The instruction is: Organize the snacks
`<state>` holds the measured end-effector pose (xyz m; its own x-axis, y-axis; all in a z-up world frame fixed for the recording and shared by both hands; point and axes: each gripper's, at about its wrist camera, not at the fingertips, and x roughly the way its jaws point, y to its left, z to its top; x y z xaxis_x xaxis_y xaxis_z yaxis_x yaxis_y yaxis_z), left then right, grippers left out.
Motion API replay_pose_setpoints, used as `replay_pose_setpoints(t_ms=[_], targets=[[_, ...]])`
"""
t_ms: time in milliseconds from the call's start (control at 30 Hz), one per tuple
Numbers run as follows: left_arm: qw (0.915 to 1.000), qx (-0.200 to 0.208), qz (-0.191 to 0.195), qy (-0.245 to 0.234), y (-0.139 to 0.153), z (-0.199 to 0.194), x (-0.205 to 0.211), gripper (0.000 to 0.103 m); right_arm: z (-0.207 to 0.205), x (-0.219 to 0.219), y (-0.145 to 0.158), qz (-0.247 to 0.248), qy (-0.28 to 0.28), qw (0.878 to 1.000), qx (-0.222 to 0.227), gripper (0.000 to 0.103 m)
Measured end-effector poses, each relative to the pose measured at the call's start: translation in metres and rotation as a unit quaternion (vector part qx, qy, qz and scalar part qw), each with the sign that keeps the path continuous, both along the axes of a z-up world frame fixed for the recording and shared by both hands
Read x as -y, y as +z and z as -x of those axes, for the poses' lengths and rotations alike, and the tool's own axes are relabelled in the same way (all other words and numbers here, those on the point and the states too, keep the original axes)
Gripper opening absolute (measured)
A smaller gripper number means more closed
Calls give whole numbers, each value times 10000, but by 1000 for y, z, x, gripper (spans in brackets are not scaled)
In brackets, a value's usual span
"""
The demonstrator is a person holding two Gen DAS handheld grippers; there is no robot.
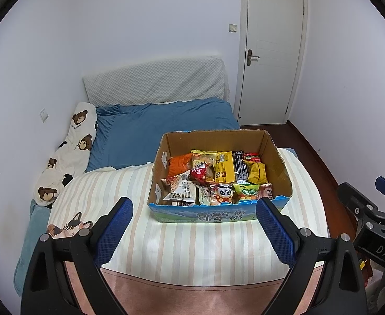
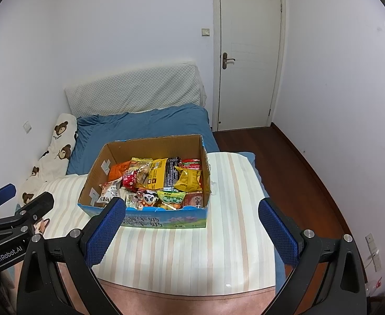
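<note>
Looks near done: snacks (image 1: 213, 176) all packed in cardboard box (image 1: 276, 157) on bed (image 1: 192, 249), none loose outside; left tongs (image 1: 193, 225) and right tongs (image 2: 192, 229) both wide apart, empty.

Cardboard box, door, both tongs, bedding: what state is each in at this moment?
Cardboard box: top open, resting on the striped blanket, filled with snack packets.
Snack packets: all inside the box, loosely piled.
Left tongs: open, empty, short of the box.
Right tongs: open, empty, short of the box.
Door: closed.
Striped blanket: spread flat.
Bear-print pillow: lying against the wall.
</note>
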<state>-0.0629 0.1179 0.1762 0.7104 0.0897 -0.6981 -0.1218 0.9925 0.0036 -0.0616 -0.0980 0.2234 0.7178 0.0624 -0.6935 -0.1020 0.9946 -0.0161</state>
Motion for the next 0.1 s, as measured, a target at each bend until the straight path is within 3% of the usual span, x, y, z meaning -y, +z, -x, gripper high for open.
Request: replay_pose_setpoints(t_ms=[100], targets=[[10000,20,-17,-18,1,2,0,96,1,0,1,-11,-8,10000,7,103]])
